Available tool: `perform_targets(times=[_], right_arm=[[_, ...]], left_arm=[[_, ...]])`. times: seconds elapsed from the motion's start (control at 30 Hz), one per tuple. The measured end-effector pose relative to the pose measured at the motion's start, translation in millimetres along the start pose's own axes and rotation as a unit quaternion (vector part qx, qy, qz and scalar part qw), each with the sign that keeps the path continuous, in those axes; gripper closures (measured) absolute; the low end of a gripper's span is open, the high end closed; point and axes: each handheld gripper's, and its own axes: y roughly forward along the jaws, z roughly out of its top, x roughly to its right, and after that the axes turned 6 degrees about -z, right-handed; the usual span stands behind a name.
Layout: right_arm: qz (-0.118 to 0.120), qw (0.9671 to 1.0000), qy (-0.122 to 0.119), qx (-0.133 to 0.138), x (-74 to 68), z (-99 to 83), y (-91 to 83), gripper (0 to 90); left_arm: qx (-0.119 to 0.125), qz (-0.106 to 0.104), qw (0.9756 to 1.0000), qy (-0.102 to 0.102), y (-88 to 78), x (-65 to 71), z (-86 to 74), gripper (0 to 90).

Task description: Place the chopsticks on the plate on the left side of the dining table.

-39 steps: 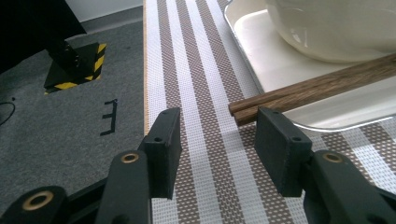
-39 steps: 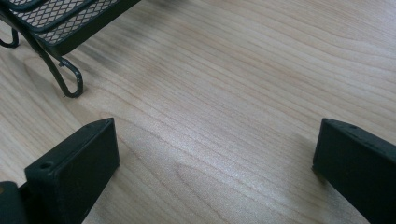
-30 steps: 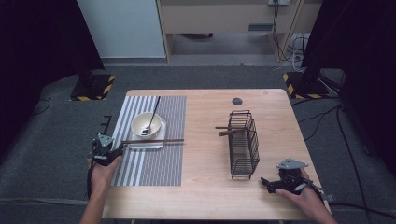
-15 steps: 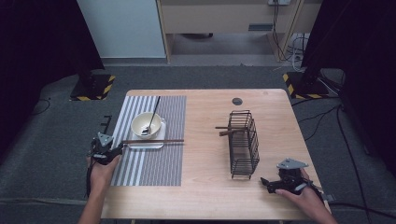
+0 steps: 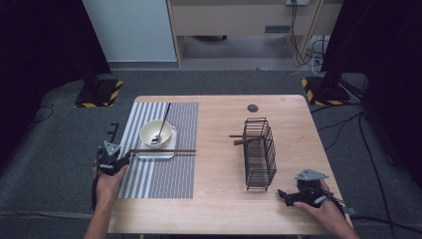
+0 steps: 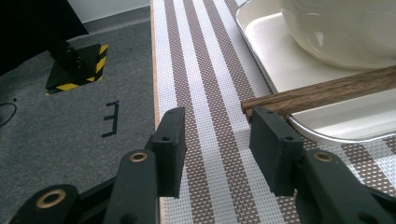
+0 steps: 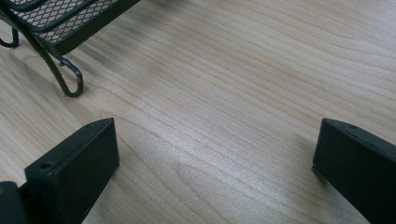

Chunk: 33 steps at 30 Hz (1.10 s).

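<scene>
A pair of brown wooden chopsticks point(image 5: 162, 150) lies across the front rim of a white tray point(image 5: 169, 155) that holds a cream bowl point(image 5: 154, 130) with a dark spoon point(image 5: 164, 119) in it. My left gripper point(image 5: 123, 158) rests at the left edge of the striped placemat point(image 5: 164, 174). In the left gripper view its jaws point(image 6: 217, 121) have just been closing. They are still apart with only mat between them, and the chopstick ends point(image 6: 317, 93) lie just past the right jaw's tip. My right gripper point(image 5: 283, 194) rests wide open on bare wood point(image 7: 215, 130).
A black wire basket point(image 5: 260, 149) stands right of centre with a wooden utensil point(image 5: 243, 141) poking out of its left side; one basket foot point(image 7: 70, 84) is close to my right gripper. A small dark disc point(image 5: 253, 107) sits near the far edge. Grey carpet point(image 6: 93, 116) lies left of the table.
</scene>
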Motion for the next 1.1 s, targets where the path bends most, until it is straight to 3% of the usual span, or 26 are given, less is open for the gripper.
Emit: perform_targets(times=[0.67, 0.83, 1.1], right_arm=[[0.000, 1.0000, -0.001, 0.000, 0.1, 0.0, 0.0, 0.2], [0.000, 1.0000, -0.001, 0.000, 0.1, 0.0, 0.0, 0.2], [0.000, 1.0000, -0.001, 0.000, 0.1, 0.0, 0.0, 0.2]], left_arm=[[0.003, -0.007, 1.0000, 0.004, -0.9, 1.8, 0.6, 56.6], [0.022, -0.026, 0.9992, -0.021, -3.8, -0.6, 1.9, 51.7], [0.039, -0.046, 0.9978, -0.026, -6.4, -0.8, 4.0, 41.4]])
